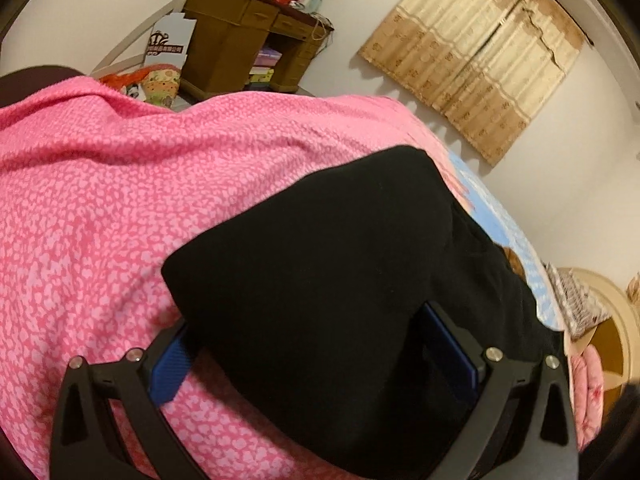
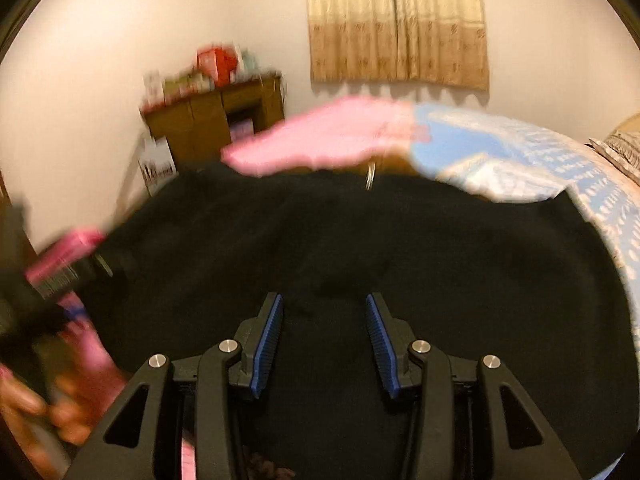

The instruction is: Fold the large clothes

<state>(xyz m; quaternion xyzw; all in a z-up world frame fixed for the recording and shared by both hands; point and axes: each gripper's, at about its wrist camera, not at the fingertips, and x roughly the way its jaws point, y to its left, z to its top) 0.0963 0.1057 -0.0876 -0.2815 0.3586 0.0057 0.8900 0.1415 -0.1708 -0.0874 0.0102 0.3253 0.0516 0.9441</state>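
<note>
A large black garment [image 1: 320,240] lies on a pink patterned blanket [image 1: 100,200] on the bed. In the left wrist view a rounded fold of it fills the space between the wide-apart fingers of my left gripper [image 1: 306,316] and covers their tips. Pink blanket shows beside the left blue pad [image 1: 172,368], so the pads do not press. In the blurred right wrist view my right gripper [image 2: 323,300] hovers open over the spread black garment [image 2: 440,260], with nothing pinched. A small metal ring [image 2: 370,178] shows at the garment's far edge.
A blue and white patterned sheet [image 2: 520,152] covers the bed's right side. A wooden desk [image 1: 248,44] piled with boxes stands by the far wall, with a white paper bag [image 1: 168,44] beside it. A beige curtain [image 2: 396,20] hangs behind. A person's hand [image 2: 40,408] is blurred at lower left.
</note>
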